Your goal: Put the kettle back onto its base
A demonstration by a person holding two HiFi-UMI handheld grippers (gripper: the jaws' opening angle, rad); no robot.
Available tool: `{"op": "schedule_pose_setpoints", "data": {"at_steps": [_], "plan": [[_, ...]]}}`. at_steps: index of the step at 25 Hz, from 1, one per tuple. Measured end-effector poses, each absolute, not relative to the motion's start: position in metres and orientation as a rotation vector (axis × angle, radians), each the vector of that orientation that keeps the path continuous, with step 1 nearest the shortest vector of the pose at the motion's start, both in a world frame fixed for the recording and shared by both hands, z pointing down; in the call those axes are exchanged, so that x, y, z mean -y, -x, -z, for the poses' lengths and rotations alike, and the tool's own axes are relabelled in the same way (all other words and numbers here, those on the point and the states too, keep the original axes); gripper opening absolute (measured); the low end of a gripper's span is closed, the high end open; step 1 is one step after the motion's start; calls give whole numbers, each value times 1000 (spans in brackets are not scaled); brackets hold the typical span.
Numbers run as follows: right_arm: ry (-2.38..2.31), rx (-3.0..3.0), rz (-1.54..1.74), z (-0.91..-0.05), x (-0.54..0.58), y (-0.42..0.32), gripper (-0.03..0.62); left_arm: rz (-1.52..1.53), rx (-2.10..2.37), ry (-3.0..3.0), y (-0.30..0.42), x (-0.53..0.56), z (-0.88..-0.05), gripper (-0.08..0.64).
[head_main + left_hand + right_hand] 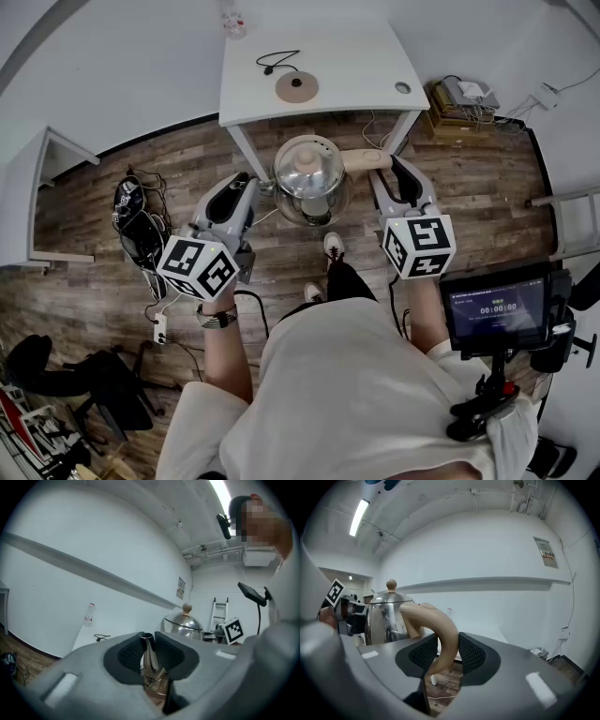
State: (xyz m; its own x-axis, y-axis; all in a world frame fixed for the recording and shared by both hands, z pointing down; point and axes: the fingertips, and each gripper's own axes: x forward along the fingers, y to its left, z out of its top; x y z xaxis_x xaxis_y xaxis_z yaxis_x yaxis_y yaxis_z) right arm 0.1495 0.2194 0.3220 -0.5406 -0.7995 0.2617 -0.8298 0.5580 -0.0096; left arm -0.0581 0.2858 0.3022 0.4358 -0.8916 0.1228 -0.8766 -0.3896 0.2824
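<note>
As left gripper (251,190) clamps spout (149,660), right gripper (392,176) clamps handle (446,641) (both near-level).

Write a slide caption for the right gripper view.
Right hand-held gripper clamps the steel kettle by its tan handle, white wall behind.

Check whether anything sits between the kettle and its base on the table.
Nothing visible does. The kettle hangs in front of the white table, left gripper on its spout, right gripper on its handle. The round base lies bare, its cord and a bottle beyond it.
</note>
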Motion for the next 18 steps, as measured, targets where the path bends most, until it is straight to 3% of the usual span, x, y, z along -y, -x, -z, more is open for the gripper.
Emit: {"op": "schedule_pose_setpoints", "data": {"at_steps": [18], "plan": [[-1332, 2575, -255, -335, -210, -146, 147, 46, 1524, -2396, 60, -275, -309, 74]]}}
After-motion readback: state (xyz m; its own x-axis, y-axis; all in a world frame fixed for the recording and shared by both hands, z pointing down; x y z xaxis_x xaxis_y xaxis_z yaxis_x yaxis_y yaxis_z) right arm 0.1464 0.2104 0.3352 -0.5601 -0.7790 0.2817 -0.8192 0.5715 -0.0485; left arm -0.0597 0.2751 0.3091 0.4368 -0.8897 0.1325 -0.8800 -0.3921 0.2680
